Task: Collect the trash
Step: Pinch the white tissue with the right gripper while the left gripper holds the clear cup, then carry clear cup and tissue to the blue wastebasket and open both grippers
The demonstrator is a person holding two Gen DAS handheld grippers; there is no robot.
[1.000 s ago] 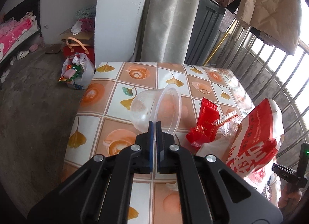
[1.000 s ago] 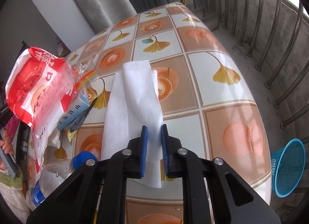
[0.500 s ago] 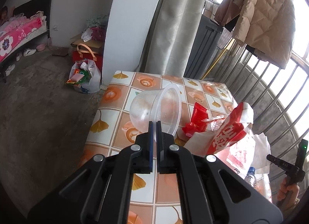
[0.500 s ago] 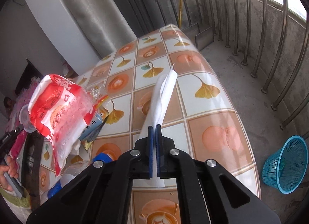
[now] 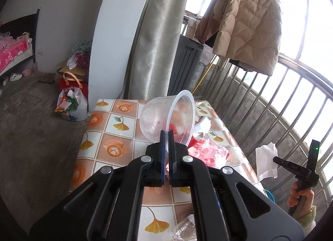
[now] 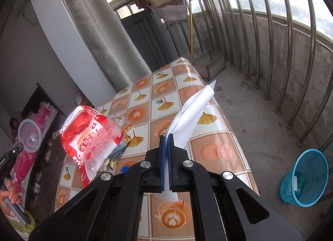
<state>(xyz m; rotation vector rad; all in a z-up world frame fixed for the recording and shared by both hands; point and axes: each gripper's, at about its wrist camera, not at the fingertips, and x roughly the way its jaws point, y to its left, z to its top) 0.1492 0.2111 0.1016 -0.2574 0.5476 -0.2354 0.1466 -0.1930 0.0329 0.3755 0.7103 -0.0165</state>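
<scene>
**Both grippers raised over the table, each clamped on a piece of trash**

The left gripper [image 5: 165, 137] has its jaws pressed together on the rim of a clear plastic bowl [image 5: 164, 116], which hangs tilted on its side above the far half of the table [image 5: 104, 134]. The right gripper [image 6: 166, 139] is closed tight on a white tissue [image 6: 193, 109]; the sheet rises folded and creased from the pads and points toward the table's right edge, clear of the surface.

On the table, a red and white snack bag [image 6: 89, 134] stands crumpled near the left edge in the right wrist view, with a small blue carton [image 6: 117, 149] and other wrappers tucked just beside it. The far and right parts of the patterned cloth lie bare.

Right of the table, a strip of concrete floor runs along the metal railing [image 6: 291, 53], open and wide. A blue mesh basket [image 6: 303, 176] stands on that floor near the table's near right corner, well apart from the tissue. To the left, bare floor reaches a white bag of rubbish [image 5: 71, 105] by the wall.
</scene>
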